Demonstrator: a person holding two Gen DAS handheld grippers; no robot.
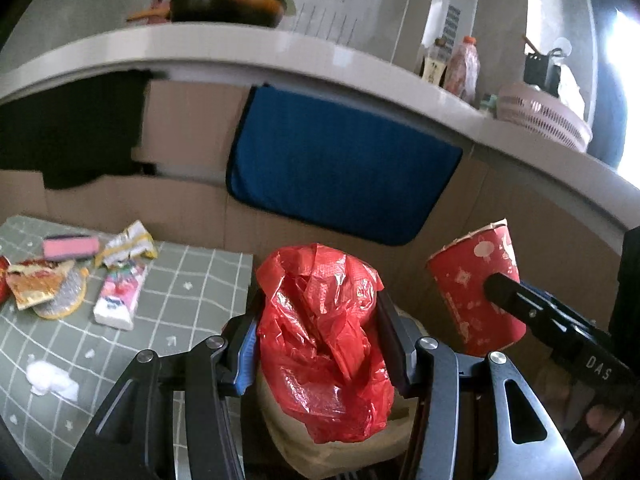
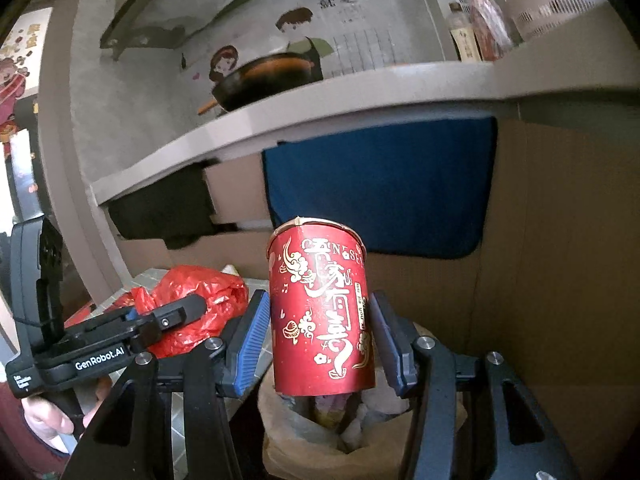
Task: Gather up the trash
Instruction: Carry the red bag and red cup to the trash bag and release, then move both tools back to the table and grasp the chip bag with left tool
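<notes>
My left gripper [image 1: 320,300] is shut on a crumpled red plastic bag [image 1: 324,320], pads pressing it from both sides. The bag hangs over a bin lined with a beige bag [image 1: 288,436]. My right gripper [image 2: 318,300] is shut on an upright red paper cup [image 2: 320,312] with gold and white print, held above the same beige-lined bin [image 2: 304,444], which has trash inside. In the left wrist view the cup [image 1: 476,292] is at the right, tilted, with one of the right fingers [image 1: 516,300] on it. The right wrist view shows the red bag [image 2: 200,300] at the left.
A table with a green grid cloth [image 1: 188,280] at the left bears wrappers [image 1: 36,284], a pink sponge [image 1: 70,247], a small packet [image 1: 118,300] and a white tissue [image 1: 52,378]. Behind stand a cardboard wall, a blue cloth [image 1: 340,168] and a counter [image 1: 280,52] with a pan. A hand [image 2: 44,420] holds the left gripper.
</notes>
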